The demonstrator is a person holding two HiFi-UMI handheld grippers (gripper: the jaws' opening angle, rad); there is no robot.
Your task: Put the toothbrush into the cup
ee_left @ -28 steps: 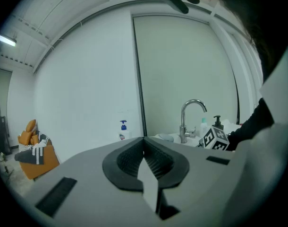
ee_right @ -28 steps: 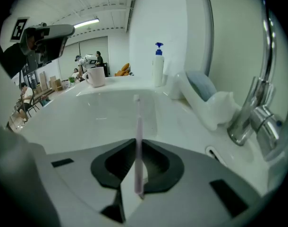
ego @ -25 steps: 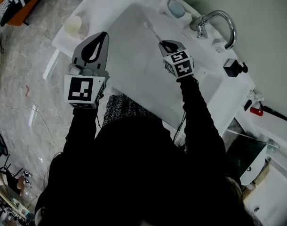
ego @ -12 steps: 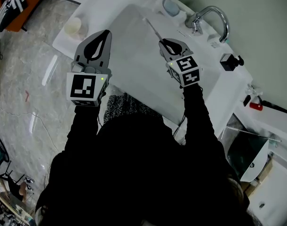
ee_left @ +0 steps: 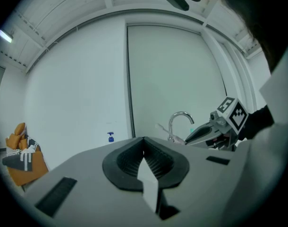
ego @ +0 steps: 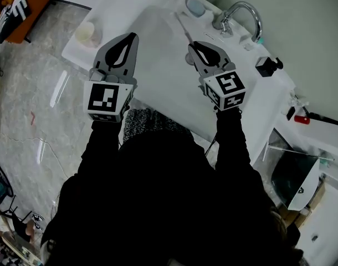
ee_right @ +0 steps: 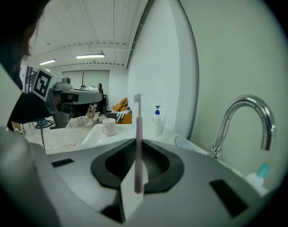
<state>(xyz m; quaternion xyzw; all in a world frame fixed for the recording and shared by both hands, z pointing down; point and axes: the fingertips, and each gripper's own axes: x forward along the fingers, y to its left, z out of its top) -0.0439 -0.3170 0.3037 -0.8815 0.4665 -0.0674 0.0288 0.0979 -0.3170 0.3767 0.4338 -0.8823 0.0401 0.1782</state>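
Observation:
A pale pink toothbrush [ee_right: 138,141] stands upright between the jaws of my right gripper [ee_right: 134,145], which is shut on its handle. In the head view the toothbrush [ego: 183,29] sticks out past my right gripper [ego: 191,45] over the white sink basin [ego: 158,65]. The cream cup [ego: 87,33] stands on the counter's left end, also seen far off as the cup [ee_right: 108,126]. My left gripper [ego: 131,35] hovers at the basin's left side, shut and holding nothing; its jaws [ee_left: 144,141] meet at the tips. The right gripper [ee_left: 215,126] shows to its right.
A chrome faucet [ego: 241,15] rises at the back of the sink, with a blue soap dish [ego: 195,7] beside it. A blue-topped pump bottle [ee_right: 156,119] stands on the counter. A black object [ego: 267,65] sits right of the faucet. Marble floor lies to the left.
My right gripper has risen with the toothbrush, coming closer to the head camera. The left gripper has lifted slightly. Both keep their jaws as they were.

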